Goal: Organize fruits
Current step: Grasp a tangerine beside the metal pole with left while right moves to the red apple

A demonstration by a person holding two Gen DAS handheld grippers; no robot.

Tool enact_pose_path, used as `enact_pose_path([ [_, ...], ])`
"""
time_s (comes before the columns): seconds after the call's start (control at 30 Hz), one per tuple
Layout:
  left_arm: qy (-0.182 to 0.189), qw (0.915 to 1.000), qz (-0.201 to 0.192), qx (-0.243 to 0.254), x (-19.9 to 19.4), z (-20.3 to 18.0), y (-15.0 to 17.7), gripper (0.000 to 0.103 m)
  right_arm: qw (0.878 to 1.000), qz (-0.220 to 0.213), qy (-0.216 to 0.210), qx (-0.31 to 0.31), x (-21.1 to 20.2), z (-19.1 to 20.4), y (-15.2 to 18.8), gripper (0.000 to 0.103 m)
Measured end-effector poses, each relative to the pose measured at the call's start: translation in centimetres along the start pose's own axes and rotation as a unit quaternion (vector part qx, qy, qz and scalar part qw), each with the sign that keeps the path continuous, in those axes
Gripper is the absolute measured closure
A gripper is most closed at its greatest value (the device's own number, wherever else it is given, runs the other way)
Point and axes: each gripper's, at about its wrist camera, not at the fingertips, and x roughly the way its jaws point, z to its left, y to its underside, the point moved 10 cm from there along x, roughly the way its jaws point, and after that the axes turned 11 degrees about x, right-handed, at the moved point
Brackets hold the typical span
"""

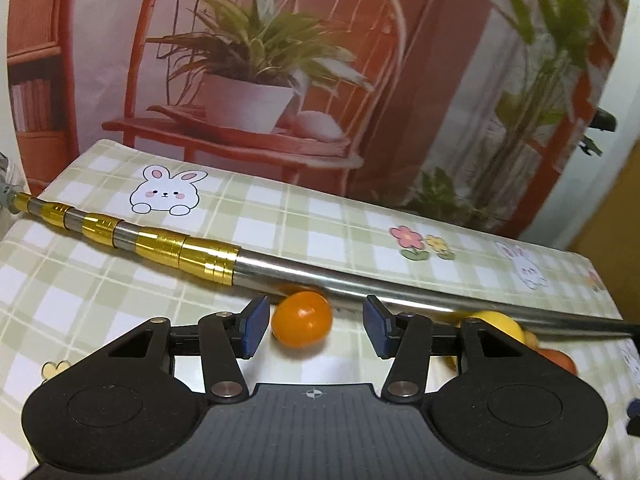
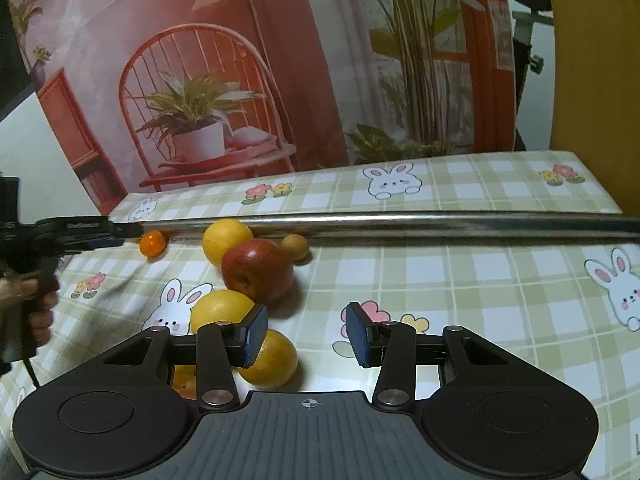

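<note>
My left gripper (image 1: 316, 330) is open, with a small orange tangerine (image 1: 302, 319) lying on the checked cloth between its jaws, close to the left pad. The same tangerine (image 2: 152, 243) shows in the right wrist view beside the left gripper (image 2: 120, 236). My right gripper (image 2: 307, 336) is open and empty above the cloth. Near it lie a red apple (image 2: 258, 270), a yellow fruit behind it (image 2: 226, 240), a small brown fruit (image 2: 296, 246), and two yellow-orange fruits (image 2: 220, 310) (image 2: 272, 358) by its left pad.
A long telescopic metal pole with gold rings (image 1: 168, 244) lies across the table behind the fruit; it also shows in the right wrist view (image 2: 400, 222). A yellow fruit (image 1: 498, 322) and a red one (image 1: 560, 360) sit right of the left gripper. A printed backdrop stands behind the table.
</note>
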Motion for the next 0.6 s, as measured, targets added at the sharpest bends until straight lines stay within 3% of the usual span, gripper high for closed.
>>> enact_pose_path([
  [0.27,-0.009,0.9995,0.029,-0.004,2.1,0.5,0.9,0.045,1.0,0.009,-0.001,0.012,0.8,-1.0,0.2,0.062],
  [0.33,-0.01,0.9993,0.036,-0.006,2.4,0.7,1.1,0.061,1.0,0.012,-0.003,0.015,1.0,-1.1,0.3,0.062],
  [0.6,0.0,0.9993,0.035,0.01,1.2,0.5,1.6,0.062,1.0,0.018,-0.008,0.017,1.6,-1.1,0.4,0.062],
])
